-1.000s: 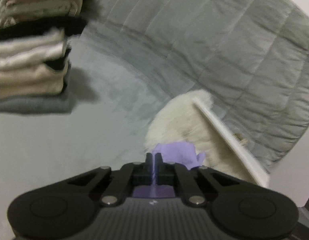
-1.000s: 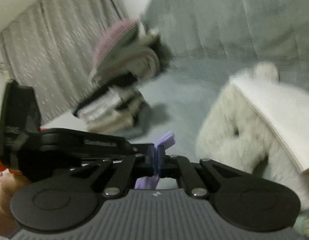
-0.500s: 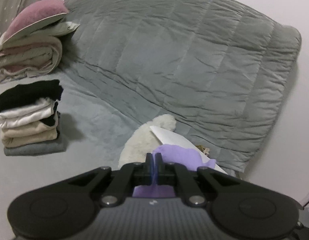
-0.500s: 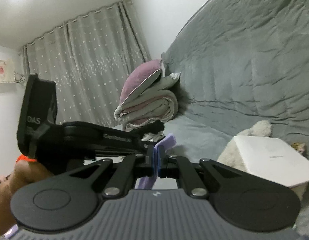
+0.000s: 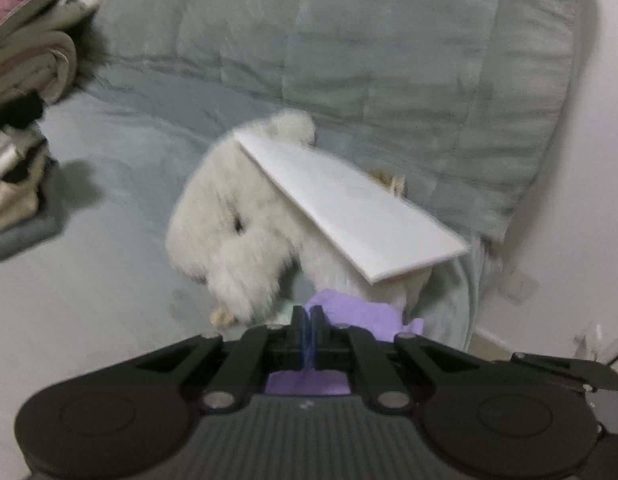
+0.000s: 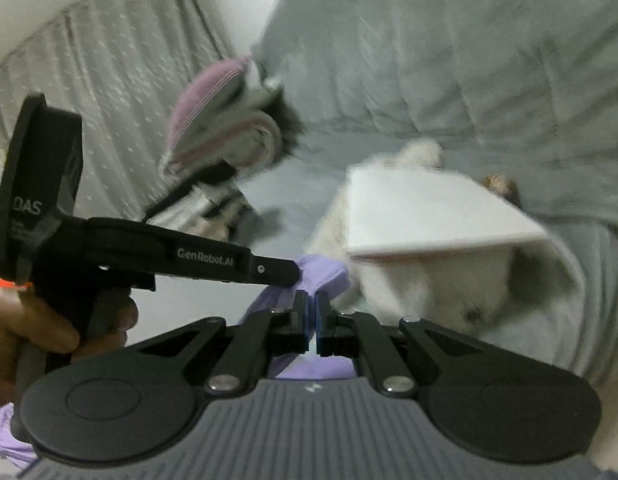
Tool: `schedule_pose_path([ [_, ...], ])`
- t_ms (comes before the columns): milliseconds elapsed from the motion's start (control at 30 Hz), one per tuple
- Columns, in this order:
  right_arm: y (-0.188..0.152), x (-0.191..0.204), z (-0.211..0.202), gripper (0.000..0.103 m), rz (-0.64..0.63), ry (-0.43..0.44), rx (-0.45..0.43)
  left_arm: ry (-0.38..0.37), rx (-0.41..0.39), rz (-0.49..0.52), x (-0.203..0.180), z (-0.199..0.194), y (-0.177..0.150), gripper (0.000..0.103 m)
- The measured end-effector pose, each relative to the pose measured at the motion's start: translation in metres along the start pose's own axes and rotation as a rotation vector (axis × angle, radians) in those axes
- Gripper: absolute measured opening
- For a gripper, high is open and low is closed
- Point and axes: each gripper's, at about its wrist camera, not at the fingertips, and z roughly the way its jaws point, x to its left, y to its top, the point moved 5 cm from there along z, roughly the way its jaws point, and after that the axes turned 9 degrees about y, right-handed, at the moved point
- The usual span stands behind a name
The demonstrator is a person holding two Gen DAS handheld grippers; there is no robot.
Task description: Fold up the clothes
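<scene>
left gripper pinched purple cloth | right gripper a slit apart, grip on cloth unclear | cloth held above bed near plush, likely spread taut for a fold

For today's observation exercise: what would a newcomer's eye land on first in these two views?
First, the fluffy white plush toy lying on the grey bed, with a flat white board resting across it. Next, the purple garment pinched in the left gripper just in front of the toy. Folded clothes are stacked at far left.
</scene>
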Motion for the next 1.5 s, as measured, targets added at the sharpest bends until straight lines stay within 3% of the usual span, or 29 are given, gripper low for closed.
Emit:
schedule_pose_path([
  [167, -0.030, -0.026, 0.006, 0.004, 0.043, -0.051, 0.088, 0.007, 0.055, -0.008, -0.008, 0.027, -0.018, 0.002],
  [367, -0.036, -0.031, 0.010, 0.004, 0.035, -0.079, 0.133, 0.019, 0.073, -0.061, -0.006, 0.044, -0.032, 0.003],
  [433, -0.037, -0.033, 0.009, 0.009, 0.020, -0.106, 0.131, 0.038, 0.056, -0.084, -0.003, 0.042, -0.034, 0.013],
  [500, -0.037, -0.035, 0.008, 0.015, 0.020, -0.116, 0.124, 0.047, 0.042, -0.111, 0.002, 0.037, -0.036, 0.045],
  [600, -0.035, -0.035, 0.006, 0.016, 0.032, -0.097, 0.119, 0.064, 0.016, -0.151, 0.015, 0.024, -0.039, 0.058],
  [667, -0.034, -0.026, 0.009, 0.023, 0.013, -0.072, 0.128, 0.071, 0.005, -0.180, 0.025, 0.015, -0.042, 0.066],
  [733, -0.033, -0.016, 0.012, 0.042, -0.006, -0.047, 0.137, 0.083, -0.005, -0.210, 0.036, 0.005, -0.047, 0.072],
  [900, -0.030, 0.006, 0.020, 0.042, -0.052, 0.015, 0.159, 0.140, -0.034, -0.254, 0.067, -0.022, -0.061, 0.078],
  [1067, -0.028, 0.030, 0.029, 0.042, -0.099, 0.080, 0.189, 0.242, -0.084, -0.266, 0.102, -0.051, -0.080, 0.087],
  [1267, -0.038, 0.072, 0.065, 0.042, -0.153, 0.196, 0.331, 0.313, -0.071, -0.292, 0.149, -0.077, -0.110, 0.091],
  [1500, -0.057, 0.121, 0.117, 0.042, -0.071, 0.448, 0.536, 0.391, -0.029, -0.319, 0.205, -0.104, -0.146, 0.091],
])
